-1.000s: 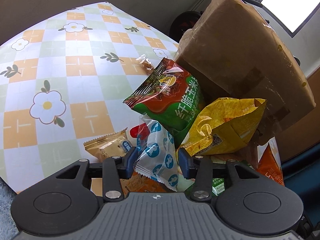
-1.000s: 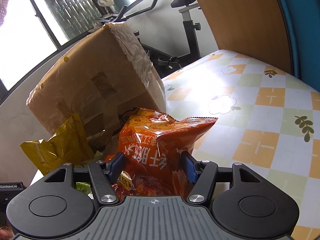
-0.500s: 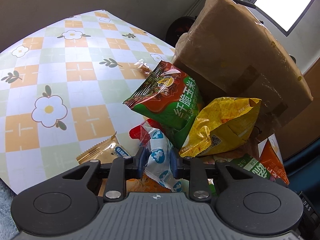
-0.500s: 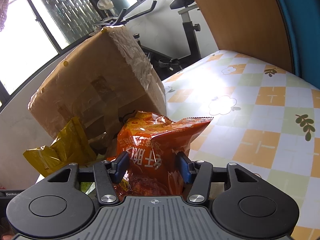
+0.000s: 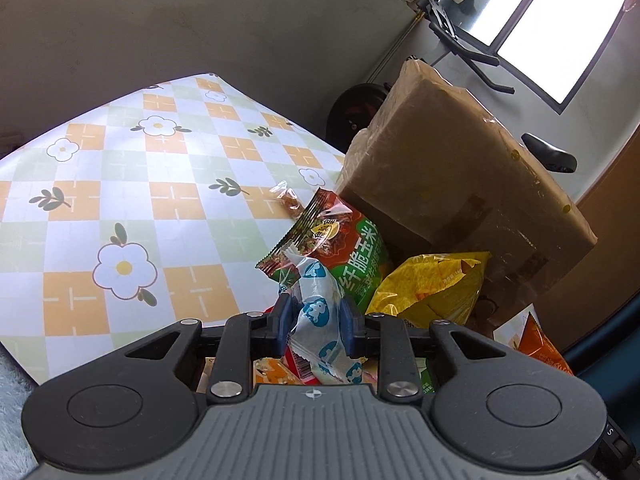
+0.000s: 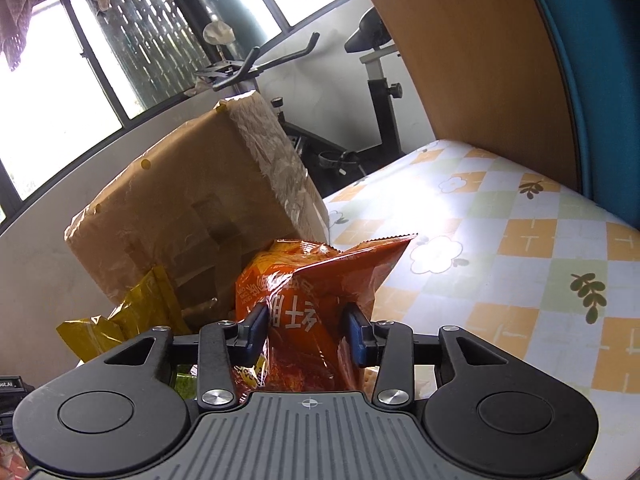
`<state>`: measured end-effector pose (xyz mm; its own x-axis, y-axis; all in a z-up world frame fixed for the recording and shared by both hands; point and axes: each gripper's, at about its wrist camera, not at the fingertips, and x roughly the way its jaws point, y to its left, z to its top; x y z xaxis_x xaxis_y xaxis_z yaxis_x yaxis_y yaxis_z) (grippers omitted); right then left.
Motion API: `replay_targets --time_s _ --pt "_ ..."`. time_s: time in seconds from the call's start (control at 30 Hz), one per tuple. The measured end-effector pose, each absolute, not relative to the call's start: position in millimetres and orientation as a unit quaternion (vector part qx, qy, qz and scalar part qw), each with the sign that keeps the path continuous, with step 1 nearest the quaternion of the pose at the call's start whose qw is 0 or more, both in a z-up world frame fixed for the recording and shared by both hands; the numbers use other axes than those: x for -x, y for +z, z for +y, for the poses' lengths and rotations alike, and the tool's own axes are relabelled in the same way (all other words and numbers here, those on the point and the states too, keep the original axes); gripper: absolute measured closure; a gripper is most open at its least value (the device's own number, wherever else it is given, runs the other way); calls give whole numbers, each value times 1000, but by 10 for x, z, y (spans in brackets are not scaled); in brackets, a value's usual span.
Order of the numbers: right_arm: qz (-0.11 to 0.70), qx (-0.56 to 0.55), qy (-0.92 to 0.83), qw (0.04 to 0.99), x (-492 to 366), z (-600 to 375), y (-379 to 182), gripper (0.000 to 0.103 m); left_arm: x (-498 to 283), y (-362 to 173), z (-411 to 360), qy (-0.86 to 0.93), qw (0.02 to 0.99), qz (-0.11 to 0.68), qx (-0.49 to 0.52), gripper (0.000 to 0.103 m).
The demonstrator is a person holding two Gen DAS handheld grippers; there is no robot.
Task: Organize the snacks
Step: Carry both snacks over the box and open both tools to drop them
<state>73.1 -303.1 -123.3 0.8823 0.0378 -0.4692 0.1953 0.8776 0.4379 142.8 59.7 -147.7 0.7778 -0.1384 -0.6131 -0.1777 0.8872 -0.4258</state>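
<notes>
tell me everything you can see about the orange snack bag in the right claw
The orange snack bag is a glossy, crinkled foil-look packet with large white Chinese characters and a serrated top seal. It stands roughly upright with its top corner tilted toward the flowered tablecloth. The right claw, whose jaws have just been closing, pinches its lower half from both sides, creasing it. Behind it sits the taped cardboard box; whether they touch is unclear. Its bottom edge is hidden.

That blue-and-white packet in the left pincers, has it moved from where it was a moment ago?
Yes. The blue-and-white packet has lifted, now overlapping the green bag lying by the cardboard box.
</notes>
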Motion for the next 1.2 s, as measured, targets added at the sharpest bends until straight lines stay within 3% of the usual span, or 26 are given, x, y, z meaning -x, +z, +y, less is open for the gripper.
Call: replay_targets --time_s 0.63,1.2 --pt "124 -193 -40 973 -632 -3311 -444 67 -1303 -680 570 -48 961 220 161 76" --pt "73 -117 43 990 -1549 -3226 407 67 -2054 140 174 -125 969 163 134 76"
